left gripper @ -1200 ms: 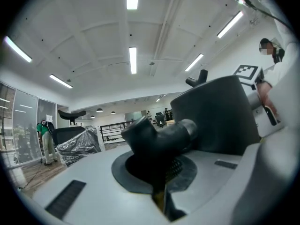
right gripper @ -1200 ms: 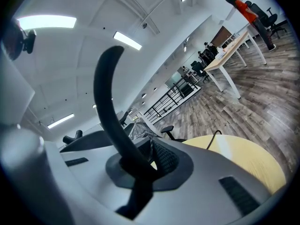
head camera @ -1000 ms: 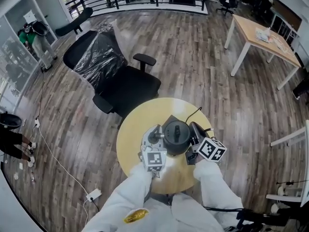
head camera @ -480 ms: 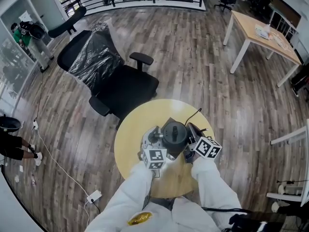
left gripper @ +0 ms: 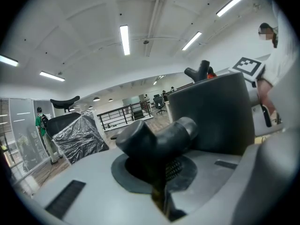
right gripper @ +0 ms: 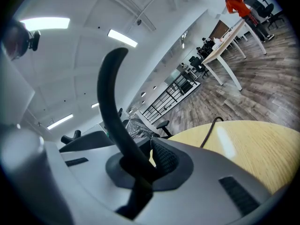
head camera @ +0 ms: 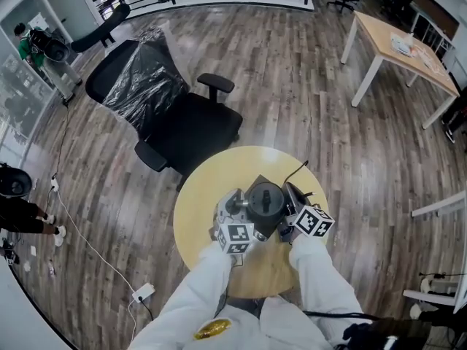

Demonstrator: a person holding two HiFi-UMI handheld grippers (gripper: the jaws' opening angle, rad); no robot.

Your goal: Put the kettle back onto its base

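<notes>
Clamping the right hand-held gripper [right gripper: 140, 170] shut on the thin black handle [right gripper: 110, 102] of the kettle [head camera: 266, 203], the dark kettle body just to its left. Pinching the left hand-held gripper [left gripper: 164, 172] closed on a dark stubby piece [left gripper: 152, 137] on the opposite side of the kettle, without being able to tell which part that is. Judging the step in hand as the set-down itself: holding the kettle low over the round yellow table [head camera: 201, 195] just ahead of both hand-held grippers, the base lost from sight underneath, so not telling whether seated. Calling next for a level, straight lowering onto the base, then easing both sets of jaws apart. Noting a black cord [right gripper: 211, 128] trailing across the table beyond the right hand-held gripper. Finding no brand, label or lettering to read, only black-and-white square patterns on the marker cubes [head camera: 315, 222]. Spotting, far beyond, a black office chair [head camera: 186, 126] draped in plastic.
</notes>
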